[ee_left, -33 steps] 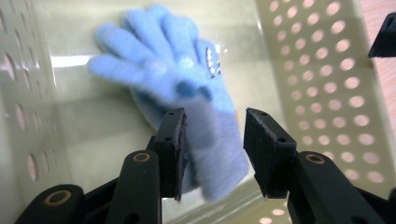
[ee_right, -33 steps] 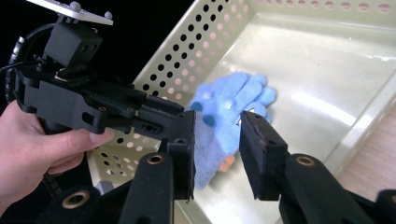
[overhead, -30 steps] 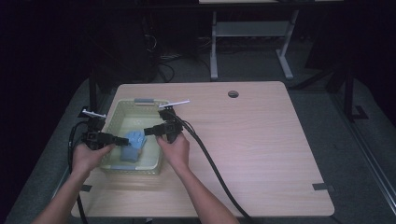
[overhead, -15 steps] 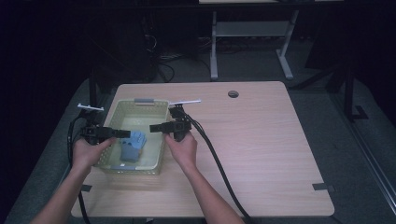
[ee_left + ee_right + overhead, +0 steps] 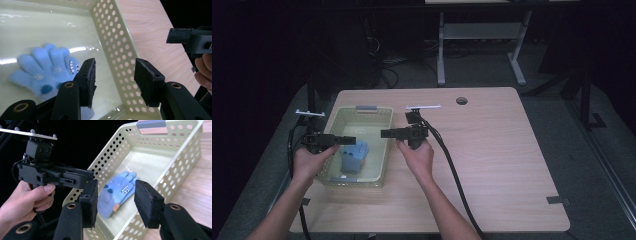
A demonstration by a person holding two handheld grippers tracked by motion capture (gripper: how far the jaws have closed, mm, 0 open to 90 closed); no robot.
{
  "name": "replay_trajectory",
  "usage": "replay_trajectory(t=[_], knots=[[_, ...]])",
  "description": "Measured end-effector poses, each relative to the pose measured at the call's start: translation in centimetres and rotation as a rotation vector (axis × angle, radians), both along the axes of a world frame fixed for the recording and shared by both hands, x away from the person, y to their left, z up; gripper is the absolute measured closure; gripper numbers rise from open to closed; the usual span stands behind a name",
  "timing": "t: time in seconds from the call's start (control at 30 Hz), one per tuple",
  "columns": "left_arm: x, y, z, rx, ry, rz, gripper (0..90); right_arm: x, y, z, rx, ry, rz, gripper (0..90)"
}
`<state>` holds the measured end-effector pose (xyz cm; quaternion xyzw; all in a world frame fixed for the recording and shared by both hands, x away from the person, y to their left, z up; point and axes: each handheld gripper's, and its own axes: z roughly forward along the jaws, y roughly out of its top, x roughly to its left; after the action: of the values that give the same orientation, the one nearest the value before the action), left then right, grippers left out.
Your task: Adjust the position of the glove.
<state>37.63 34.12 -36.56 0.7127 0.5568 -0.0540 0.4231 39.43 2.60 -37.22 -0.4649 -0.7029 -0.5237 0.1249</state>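
I hold both claws, left (image 5: 349, 140) and right (image 5: 387, 133), wide open and empty above the basket (image 5: 377, 117); the blue glove (image 5: 353, 155) lies inside.

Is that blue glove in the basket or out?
In: the blue glove lies flat on the basket floor, touched by neither gripper.

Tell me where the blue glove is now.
The blue glove lies flat on the floor of the pale basket at the table's left, nearer the left gripper.
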Motion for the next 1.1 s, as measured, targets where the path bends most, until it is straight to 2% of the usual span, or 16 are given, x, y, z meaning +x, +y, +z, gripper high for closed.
replay_trajectory(t=[0.37, 0.6, 0.93, 1.1], knots=[[0.2, -1.4, 0.4, -0.045, -0.022, -0.015, 44.2, 0.0, -2.3, 0.4, 0.015, 0.001, -0.023, 45.6], [0.4, -2.8, 1.0, -0.053, -0.037, -0.041, 39.3, 0.1, -4.0, 0.7, 0.032, -0.004, -0.046, 40.5], [0.3, -4.5, 1.3, -0.103, -0.060, -0.062, 28.8, -0.2, -6.3, 0.6, 0.050, 0.003, -0.062, 36.7], [0.3, -5.1, 1.3, -0.110, -0.065, -0.069, 27.6, -0.2, -7.0, 0.5, 0.040, -0.002, -0.070, 36.4]])
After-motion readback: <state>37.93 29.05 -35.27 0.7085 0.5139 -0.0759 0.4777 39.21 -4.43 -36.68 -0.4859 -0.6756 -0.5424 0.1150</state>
